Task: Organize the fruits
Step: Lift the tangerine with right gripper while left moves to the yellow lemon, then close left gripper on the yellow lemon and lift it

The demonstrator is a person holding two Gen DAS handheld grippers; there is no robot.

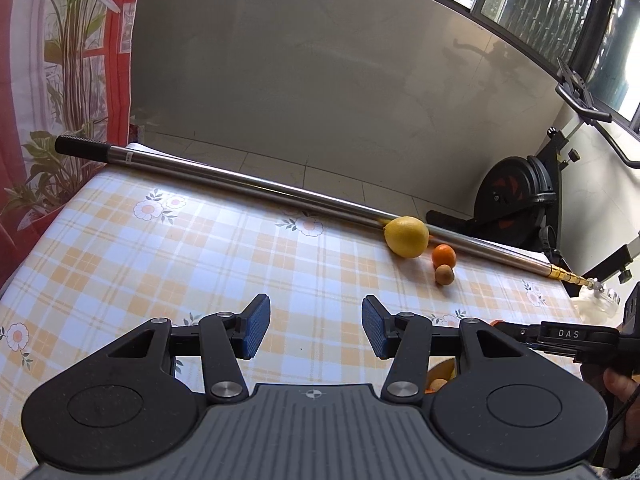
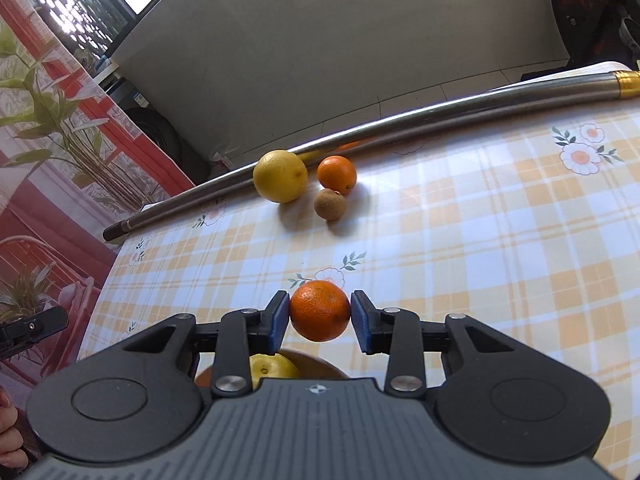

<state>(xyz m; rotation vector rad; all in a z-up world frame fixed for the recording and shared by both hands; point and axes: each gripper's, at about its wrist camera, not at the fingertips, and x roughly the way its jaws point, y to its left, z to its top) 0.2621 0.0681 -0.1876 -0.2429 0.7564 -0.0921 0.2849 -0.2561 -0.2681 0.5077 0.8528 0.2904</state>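
Observation:
My right gripper [image 2: 320, 312] is shut on an orange tangerine [image 2: 320, 310] and holds it above a wooden bowl [image 2: 320, 364] that has a yellow fruit [image 2: 272, 366] in it. Farther off on the checked tablecloth lie a lemon [image 2: 281, 176], a small orange [image 2: 337, 175] and a brown longan-like fruit [image 2: 329, 204], close together by a metal pole. My left gripper [image 1: 316, 326] is open and empty over the cloth. The same lemon [image 1: 406, 237], orange [image 1: 443, 256] and brown fruit [image 1: 444, 274] show at its far right. The right gripper's body [image 1: 568, 336] shows at the right edge.
A long metal pole [image 1: 248, 184] lies along the table's far edge, also in the right wrist view [image 2: 400, 124]. An exercise bike [image 1: 516, 204] stands beyond the table. A curtain with plant print [image 1: 60, 80] hangs at the left. The bowl's edge [image 1: 440, 380] peeks behind my left gripper.

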